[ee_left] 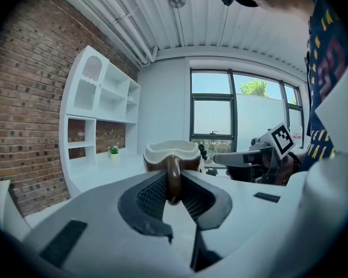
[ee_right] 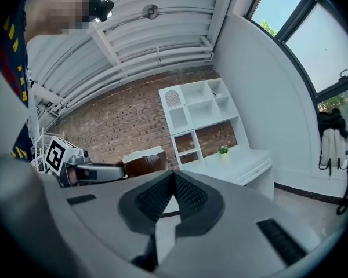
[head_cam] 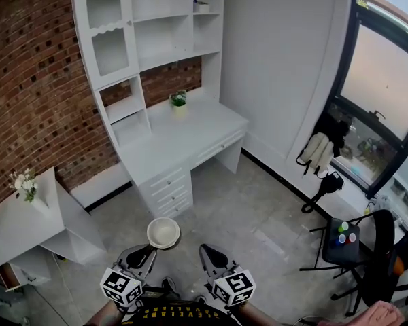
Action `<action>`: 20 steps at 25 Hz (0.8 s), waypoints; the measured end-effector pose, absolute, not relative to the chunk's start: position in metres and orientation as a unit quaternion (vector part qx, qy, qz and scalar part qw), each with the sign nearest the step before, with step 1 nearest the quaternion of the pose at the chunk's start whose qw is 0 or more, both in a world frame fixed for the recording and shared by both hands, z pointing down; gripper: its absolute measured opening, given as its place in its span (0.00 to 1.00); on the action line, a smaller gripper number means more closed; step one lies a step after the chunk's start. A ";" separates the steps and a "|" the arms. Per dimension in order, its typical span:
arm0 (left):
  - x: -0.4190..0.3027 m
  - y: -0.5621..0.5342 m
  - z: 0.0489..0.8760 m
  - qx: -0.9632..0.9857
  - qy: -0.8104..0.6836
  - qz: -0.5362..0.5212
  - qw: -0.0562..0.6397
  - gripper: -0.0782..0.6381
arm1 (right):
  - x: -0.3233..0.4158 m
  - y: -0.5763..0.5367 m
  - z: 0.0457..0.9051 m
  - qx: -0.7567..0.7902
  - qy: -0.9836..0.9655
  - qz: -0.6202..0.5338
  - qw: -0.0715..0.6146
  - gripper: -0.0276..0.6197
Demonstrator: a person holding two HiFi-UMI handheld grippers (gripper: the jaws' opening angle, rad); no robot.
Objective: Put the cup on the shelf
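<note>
A brown cup point(head_cam: 163, 233) with a cream inside hangs above the floor, in front of my body. My left gripper point(head_cam: 148, 251) is shut on it. In the left gripper view the cup point(ee_left: 171, 154) stands upright, and its handle point(ee_left: 173, 181) is pinched between the ribbed pads. My right gripper point(head_cam: 206, 251) floats beside it to the right, jaws shut and empty; its tips point(ee_right: 174, 175) meet with nothing between them. The white shelf unit point(head_cam: 149, 39) stands against the brick wall across the room, over a white desk point(head_cam: 190, 141). The right gripper view shows the cup point(ee_right: 144, 160) and the shelf unit point(ee_right: 200, 117).
A small potted plant point(head_cam: 179, 100) sits on the desk. A low white cabinet point(head_cam: 47, 219) with flowers point(head_cam: 24, 182) stands at the left. At the right are bags point(head_cam: 317, 151) hung by the window and a black stool point(head_cam: 343, 243) with small bottles.
</note>
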State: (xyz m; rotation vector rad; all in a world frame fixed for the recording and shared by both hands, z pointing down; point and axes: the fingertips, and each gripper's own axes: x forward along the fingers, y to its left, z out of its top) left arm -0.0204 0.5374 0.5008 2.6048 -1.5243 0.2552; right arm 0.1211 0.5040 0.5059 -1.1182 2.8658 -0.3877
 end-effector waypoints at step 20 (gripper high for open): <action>-0.069 0.422 0.487 0.886 -0.457 0.067 0.037 0.18 | 0.084 0.392 0.490 -0.426 0.898 -0.109 0.023 0.05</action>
